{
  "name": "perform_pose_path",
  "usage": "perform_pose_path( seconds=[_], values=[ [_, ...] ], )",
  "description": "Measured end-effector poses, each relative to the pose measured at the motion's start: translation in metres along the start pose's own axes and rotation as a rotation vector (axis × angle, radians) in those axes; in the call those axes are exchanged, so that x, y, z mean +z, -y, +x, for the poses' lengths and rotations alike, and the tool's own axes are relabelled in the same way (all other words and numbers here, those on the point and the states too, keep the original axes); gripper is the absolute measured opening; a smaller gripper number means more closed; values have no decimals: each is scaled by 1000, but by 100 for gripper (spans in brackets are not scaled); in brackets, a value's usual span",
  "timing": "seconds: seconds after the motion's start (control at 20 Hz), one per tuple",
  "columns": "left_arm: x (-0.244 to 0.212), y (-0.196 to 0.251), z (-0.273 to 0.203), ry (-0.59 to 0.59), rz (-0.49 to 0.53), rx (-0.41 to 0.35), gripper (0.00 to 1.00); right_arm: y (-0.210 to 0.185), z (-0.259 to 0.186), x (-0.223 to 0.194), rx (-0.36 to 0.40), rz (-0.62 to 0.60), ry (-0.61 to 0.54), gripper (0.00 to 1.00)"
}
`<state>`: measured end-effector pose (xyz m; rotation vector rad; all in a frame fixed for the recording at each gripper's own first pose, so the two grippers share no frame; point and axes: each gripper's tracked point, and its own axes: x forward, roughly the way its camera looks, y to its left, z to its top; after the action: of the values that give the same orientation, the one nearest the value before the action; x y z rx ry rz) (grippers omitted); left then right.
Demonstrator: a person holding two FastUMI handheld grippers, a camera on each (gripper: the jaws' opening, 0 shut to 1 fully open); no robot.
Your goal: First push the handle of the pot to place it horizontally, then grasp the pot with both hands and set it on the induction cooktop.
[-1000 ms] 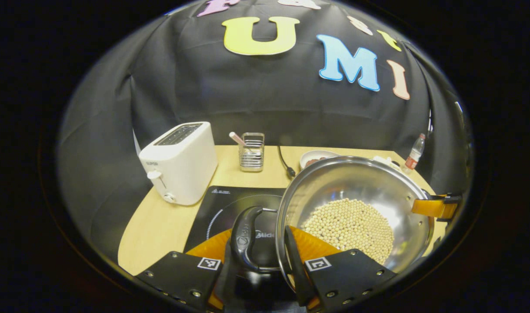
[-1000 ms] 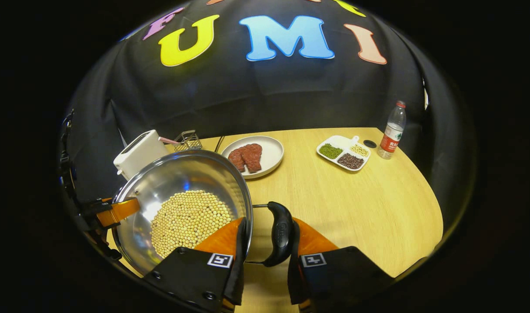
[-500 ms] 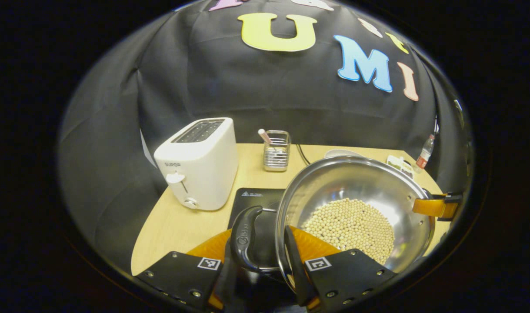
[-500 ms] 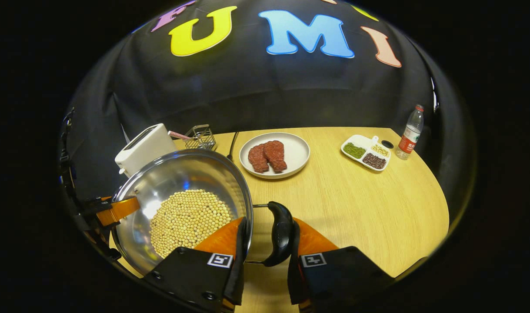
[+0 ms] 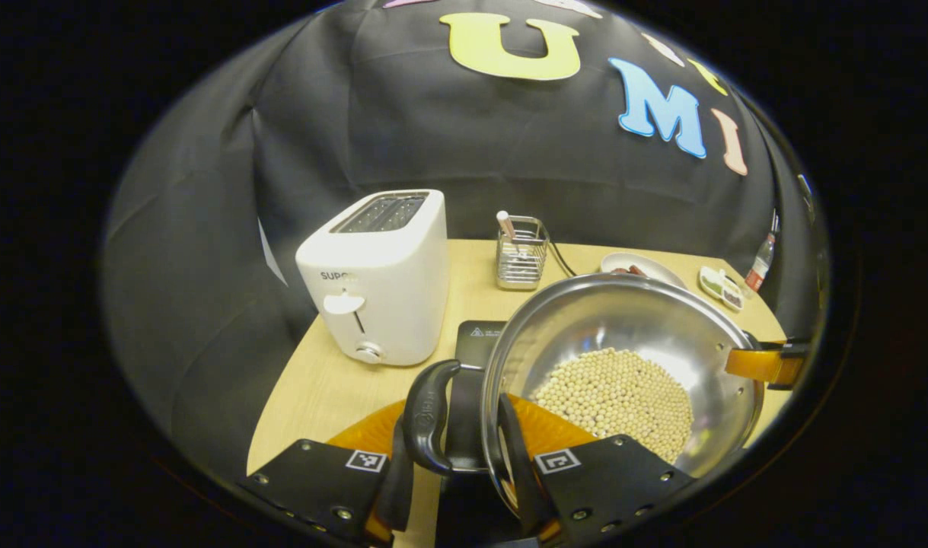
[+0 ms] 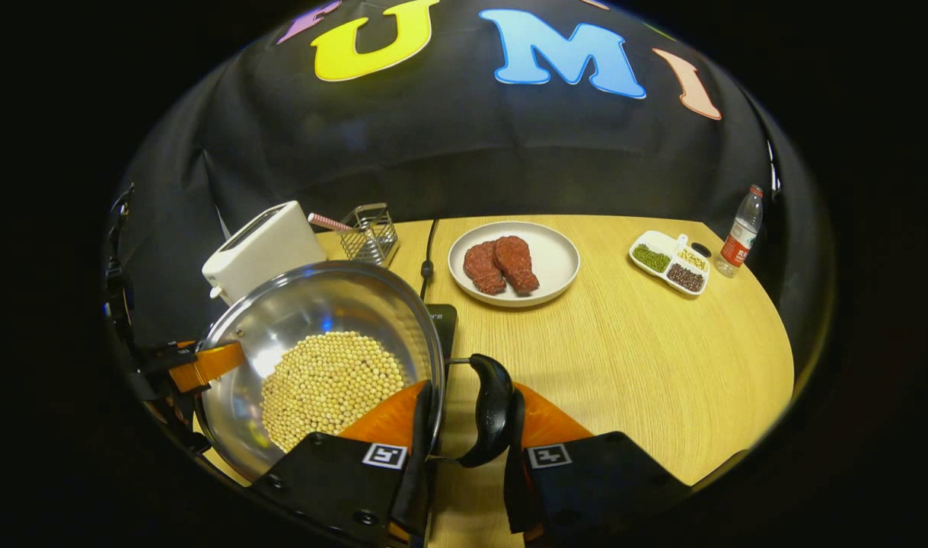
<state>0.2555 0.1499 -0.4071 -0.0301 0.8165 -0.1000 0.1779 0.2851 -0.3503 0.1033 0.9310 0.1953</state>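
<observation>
In the left gripper view, the left gripper [image 5: 464, 457] is closed across the pot's [image 5: 623, 342] near rim, one finger inside the bowl and one outside, beside the black handle [image 5: 427, 415]. Gripping the rim by the handle looks meant to keep the pot level, since it is loaded with pale beans [image 5: 614, 396]. The pot hangs above the cooktop [image 5: 475, 339], which lies toward the left edge of the worktop [image 5: 315, 388], in front of the toaster [image 5: 376, 278] and the wire holder [image 5: 521, 255]. At the far rim, the other gripper's finger reaches in.

In the right gripper view, the right gripper [image 6: 464, 449] clamps the opposite rim in the same way, next to the second handle [image 6: 492, 407], so the load is shared from both sides. A corner of the cooktop [image 6: 442, 320] peeks out just beyond the pot [image 6: 319, 320], so lowering probably comes next. The plate of meat [image 6: 514, 262] sits near the back edge, the divided dish [image 6: 671, 262] and bottle [image 6: 741, 232] at the far right corner.
</observation>
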Motion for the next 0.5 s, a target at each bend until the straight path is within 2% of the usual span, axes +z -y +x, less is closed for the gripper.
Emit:
perform_pose_path(
  seconds=[0.05,0.2,0.4,0.5],
  values=[
    [-3,0,0,-4,3,-2,53,1,1,-1,-1,1,-4,43],
    [-6,-1,1,-10,-2,-2,55,0,-1,1,-5,-2,2,42],
    [-8,0,6,-5,8,29,63,0,1,1,2,-4,5,48],
    [-7,0,4,8,23,47,64,-1,1,-1,26,-16,11,55]
  ],
)
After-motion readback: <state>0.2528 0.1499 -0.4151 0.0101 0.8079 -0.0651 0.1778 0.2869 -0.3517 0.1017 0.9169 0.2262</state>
